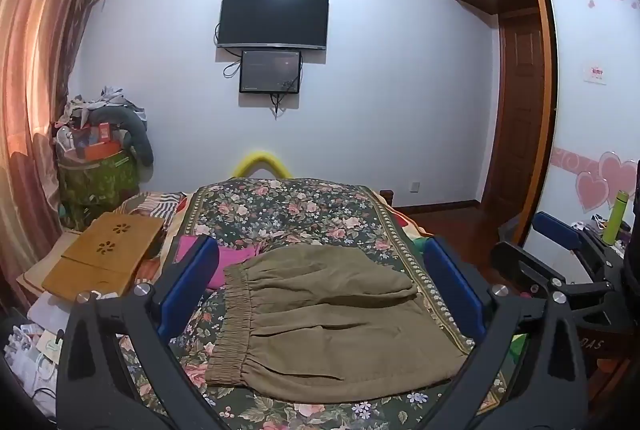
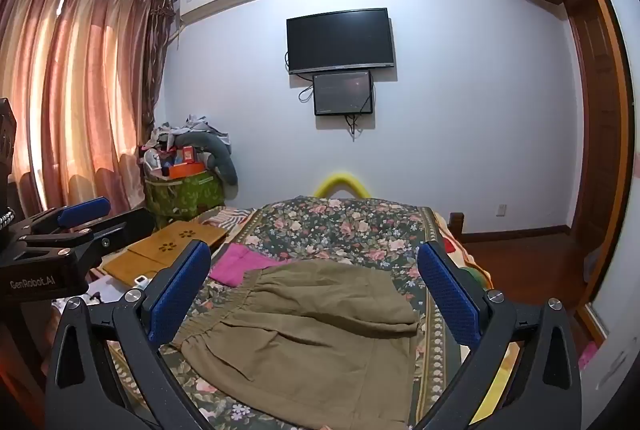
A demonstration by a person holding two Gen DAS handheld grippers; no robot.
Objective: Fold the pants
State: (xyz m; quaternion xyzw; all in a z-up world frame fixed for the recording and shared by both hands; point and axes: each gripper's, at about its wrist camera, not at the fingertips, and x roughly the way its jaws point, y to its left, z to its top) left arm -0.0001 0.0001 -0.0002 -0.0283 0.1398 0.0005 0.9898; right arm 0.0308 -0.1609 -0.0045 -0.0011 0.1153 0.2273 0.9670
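Olive-brown pants [image 1: 320,318] lie folded flat on the flowered bedspread [image 1: 288,209], their gathered elastic waistband on the left. My left gripper [image 1: 320,248] hovers over them, blue pads wide apart, open and holding nothing. In the right wrist view the same pants [image 2: 312,338] lie below my right gripper [image 2: 314,252], which is also open and empty, its pads apart on either side of the cloth. Each gripper shows in the other's view: the right gripper [image 1: 532,240] at the right edge, the left gripper [image 2: 108,216] at the left edge.
A pink cloth [image 1: 236,262] lies just beyond the waistband. A wooden lap tray [image 1: 108,254] and loose papers [image 1: 36,342] sit at the bed's left. A full green basket [image 1: 100,181] stands by the curtain. Wardrobe, green bottle [image 1: 616,218] and wooden floor lie right.
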